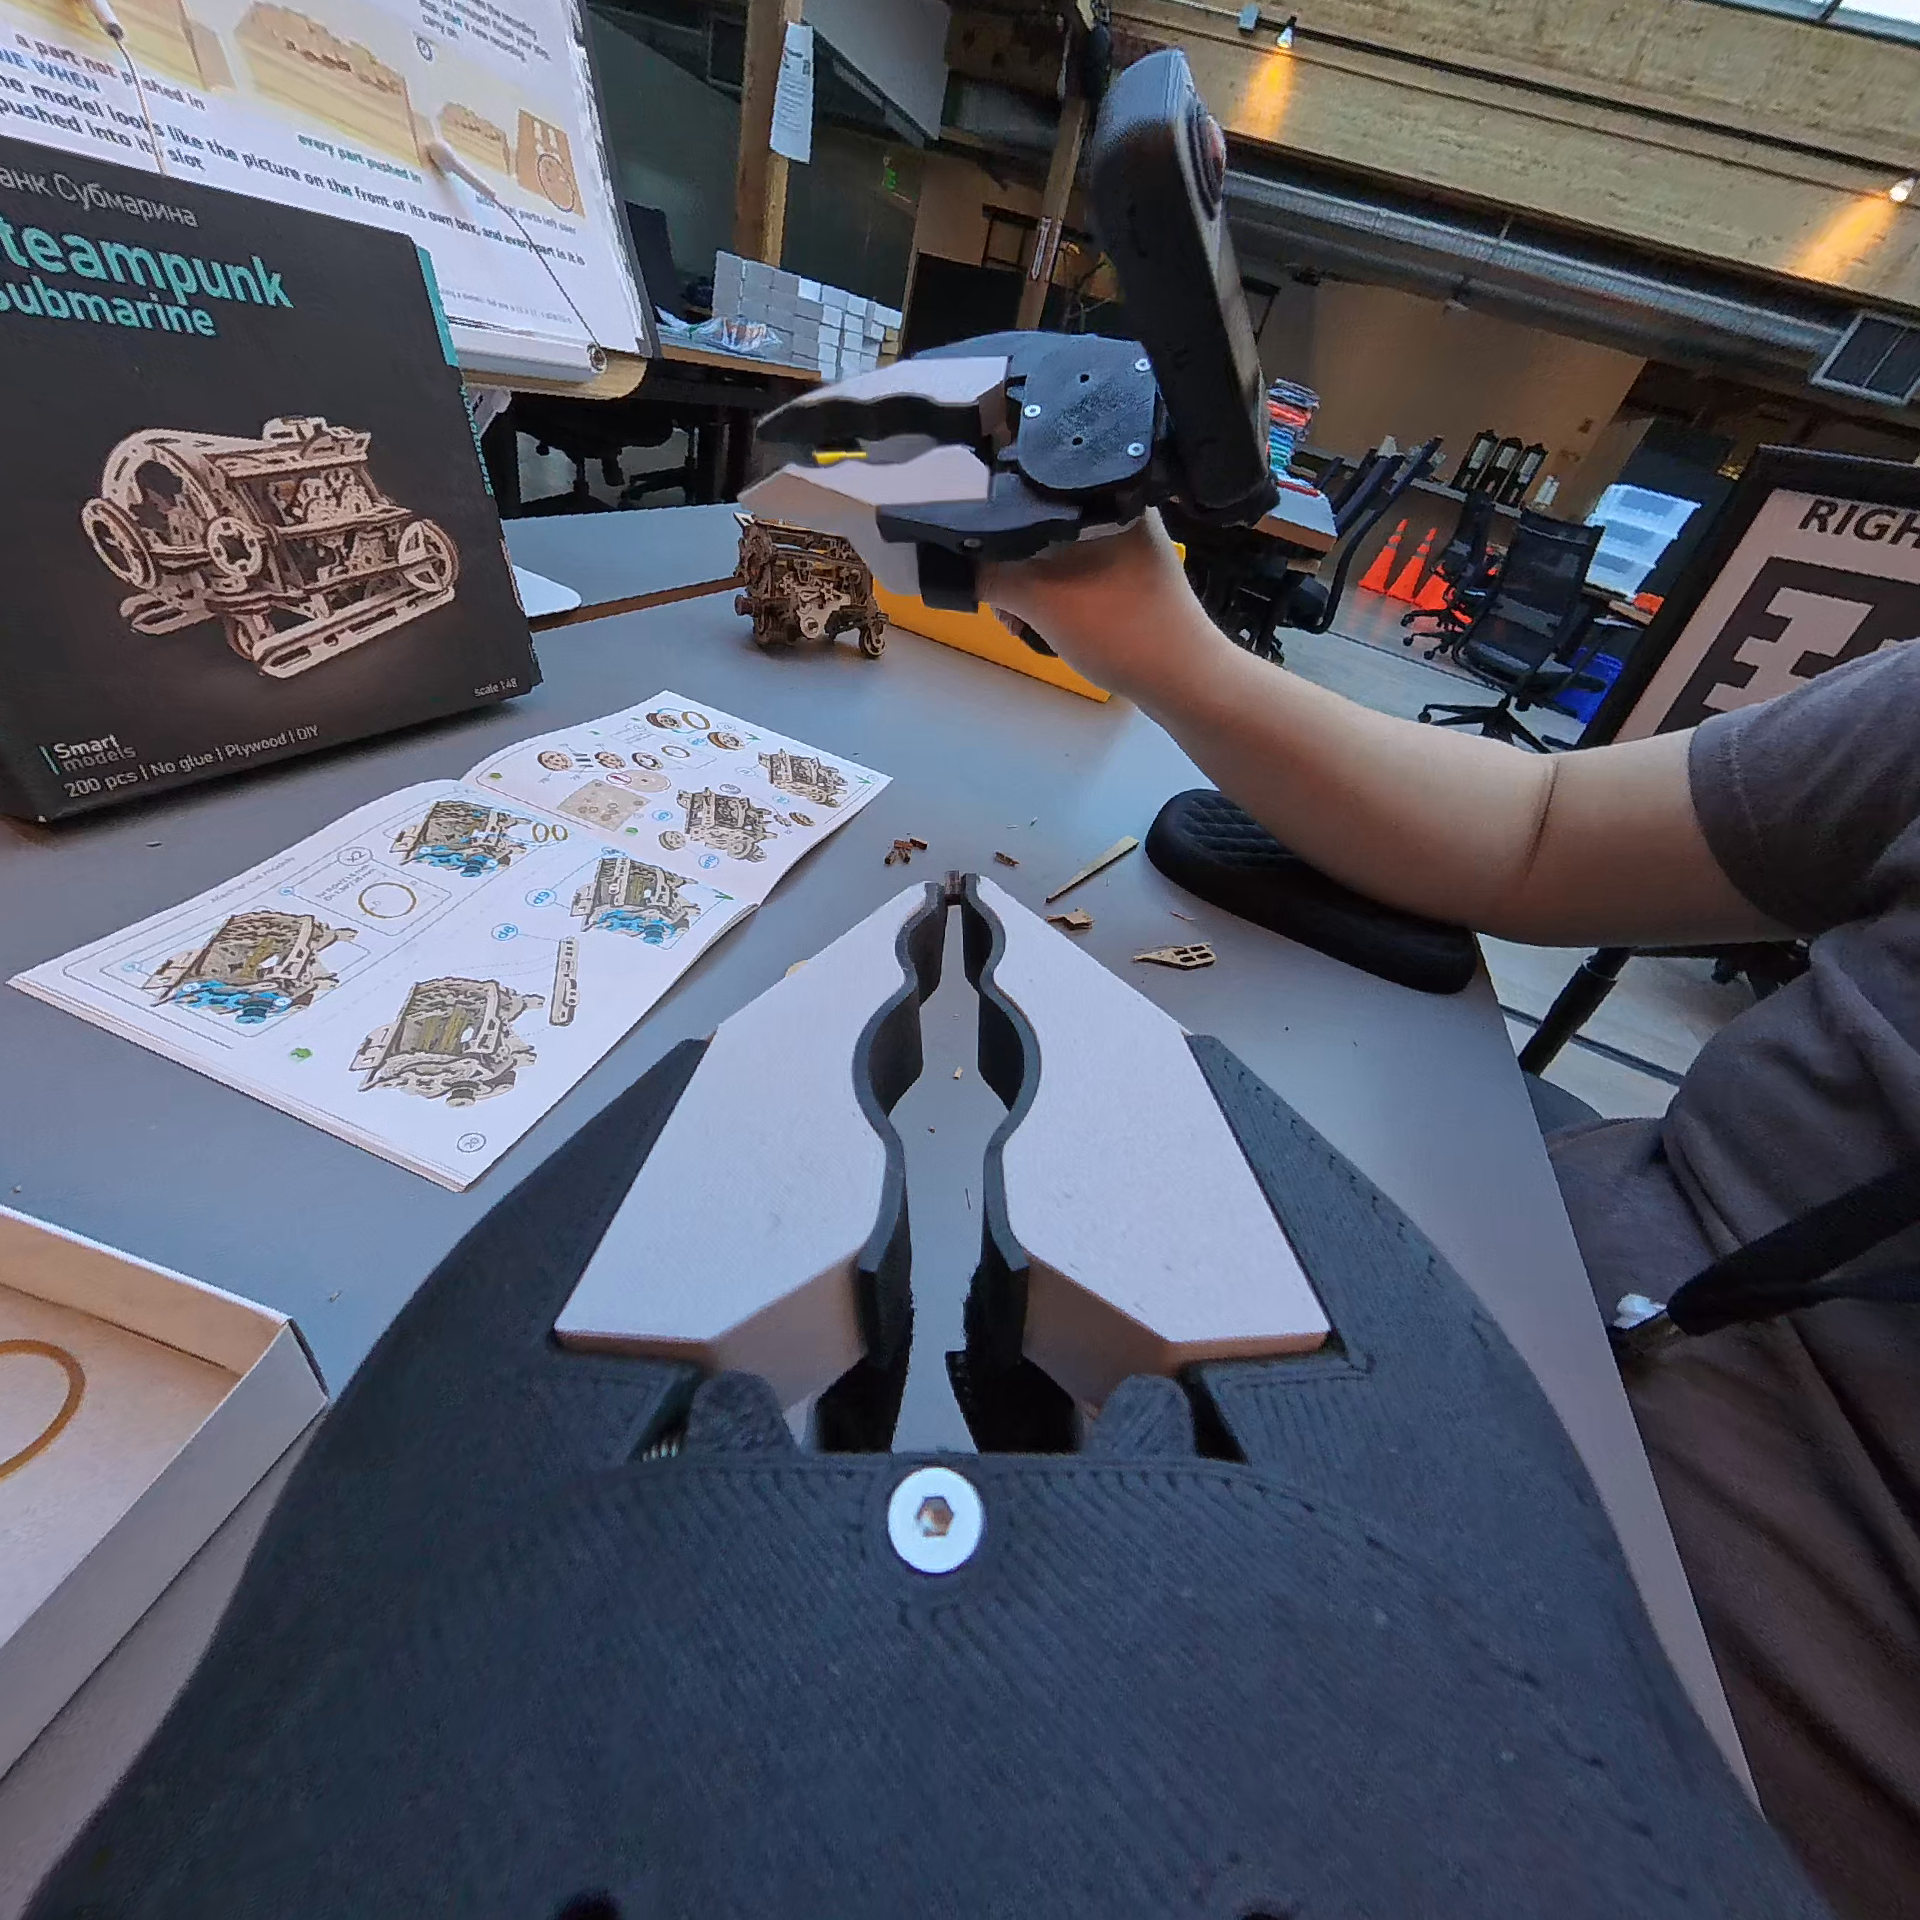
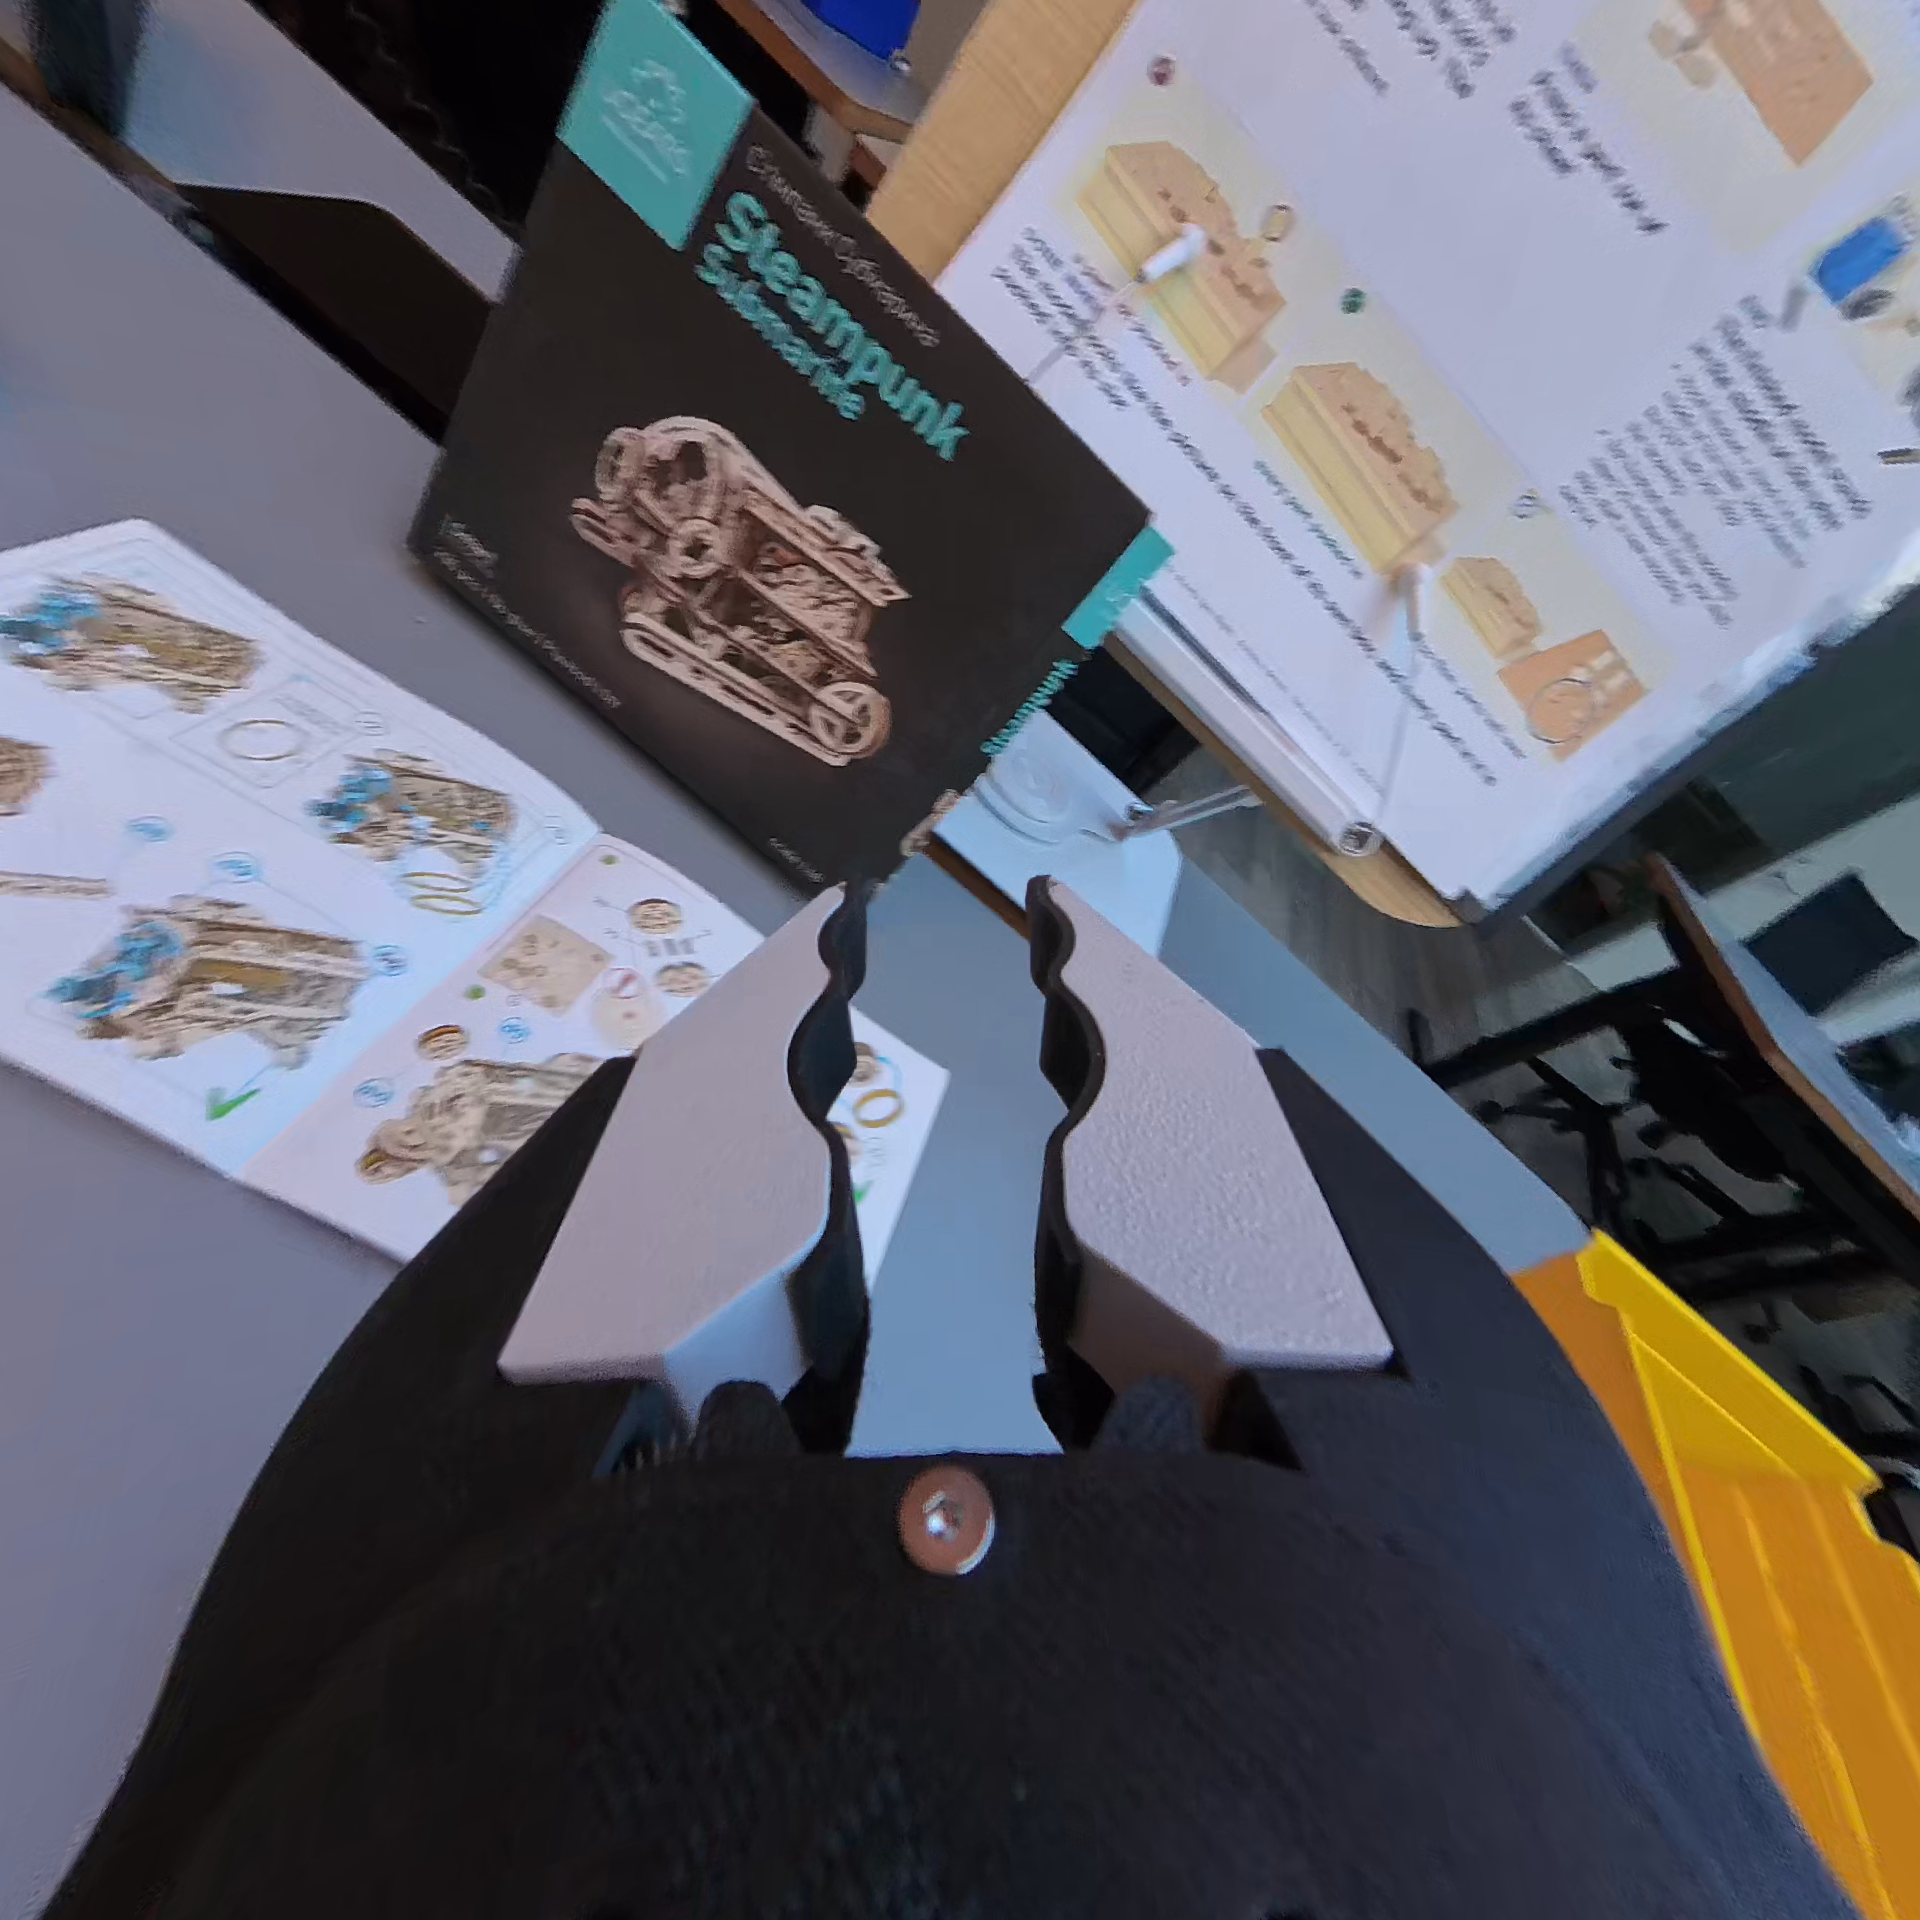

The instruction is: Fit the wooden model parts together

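Note:
A half-built wooden model (image 1: pixel 810 603) stands on the grey table (image 1: pixel 987 748) beyond the open instruction booklet (image 1: pixel 457 914). My left gripper (image 1: pixel 953 889) hovers low over the table, its jaws nearly together on a small dark wooden piece (image 1: pixel 953 883) pinched at the tips. My right gripper (image 1: pixel 764 468) is held up in the air above the model by a person's hand, jaws apart; a small yellow speck shows between them and I cannot tell what it is. In the right wrist view the right gripper (image 2: pixel 945 904) is open with nothing between its fingers, pointing at the dark kit box (image 2: pixel 769 540).
The kit box (image 1: pixel 229 488) stands at the left with a tilted instruction board (image 1: pixel 416 156) behind it. A yellow bin (image 1: pixel 987 634) sits behind the model. A black wrist rest (image 1: pixel 1309 894) and wood scraps (image 1: pixel 1174 954) lie at the right. A white tray (image 1: pixel 135 1434) is at the lower left.

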